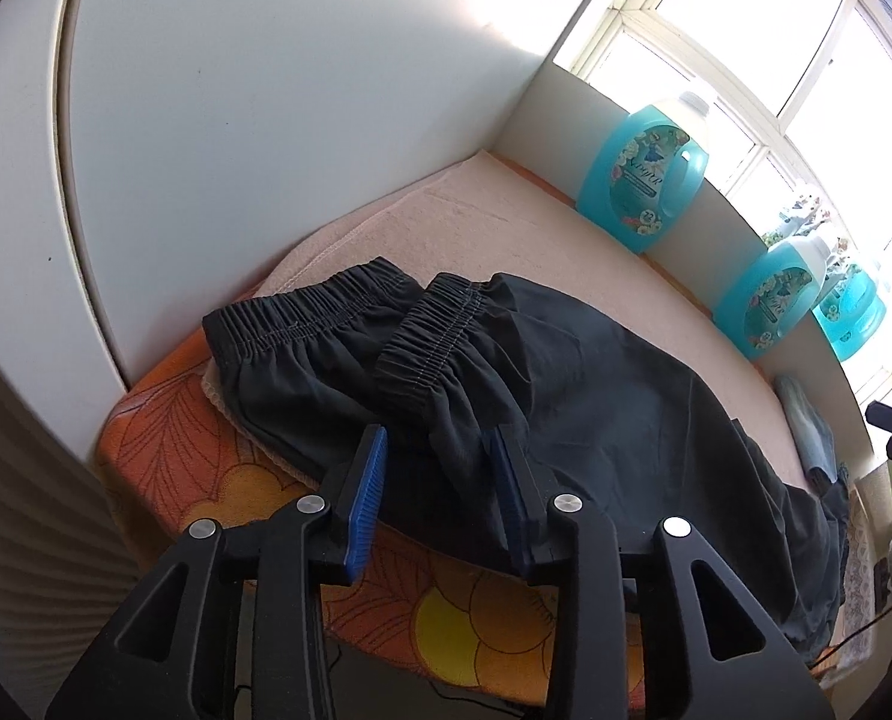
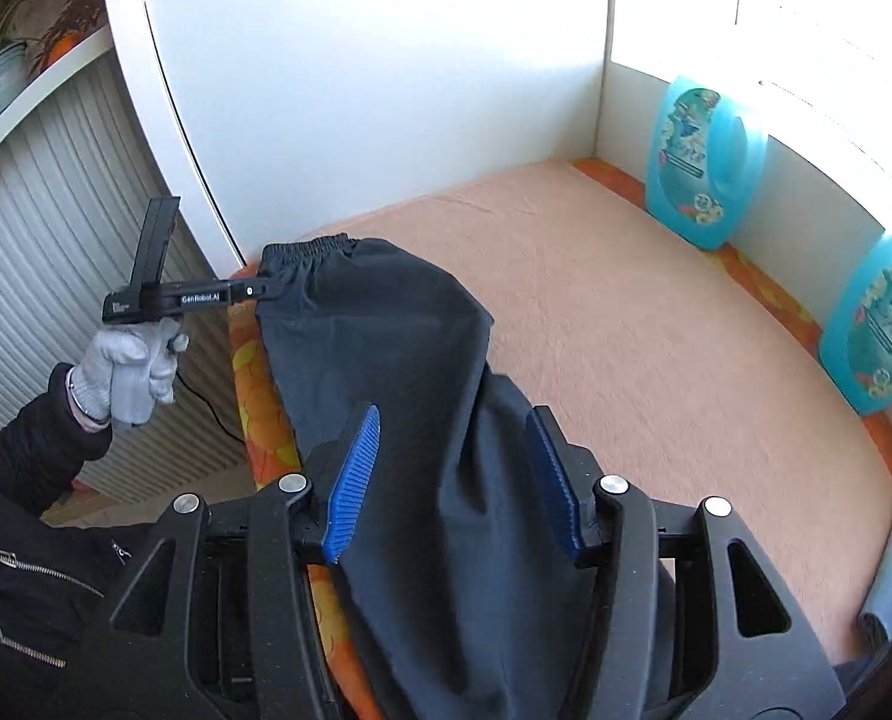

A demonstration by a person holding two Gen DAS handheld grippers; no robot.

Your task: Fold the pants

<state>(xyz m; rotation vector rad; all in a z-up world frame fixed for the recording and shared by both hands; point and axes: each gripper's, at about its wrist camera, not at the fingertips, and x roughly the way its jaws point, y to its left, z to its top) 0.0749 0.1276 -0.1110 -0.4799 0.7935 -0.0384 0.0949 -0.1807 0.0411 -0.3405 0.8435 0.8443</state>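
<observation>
Pants [image 1: 566, 396], dark and thin, lie folded lengthwise on a pink towel [image 1: 506, 228] that covers an orange flowered cloth [image 1: 194, 450] on the work surface. We see the elastic waistband [image 1: 338, 312] bunched in two folds at the end next to the white cabinet [image 1: 266, 90], and the legs run along the near edge of the surface.

Our left gripper [image 1: 440, 450] is over the fabric just below the waistband. Its blue pads [image 1: 367, 492] stand apart and do not press the cloth, so the grip is released. In the right wrist view we see it from the side, carried by a gloved hand [image 2: 128, 366], with its tip at the waistband.

Our right gripper [image 2: 455, 426] is over the leg part of the pants. Its jaws are spread wide, the cloth passes between them, and the pads do not squeeze it.

Two turquoise detergent bottles [image 1: 644, 174] stand against the low white wall under the window [image 1: 776, 48], well apart from the pants.
</observation>
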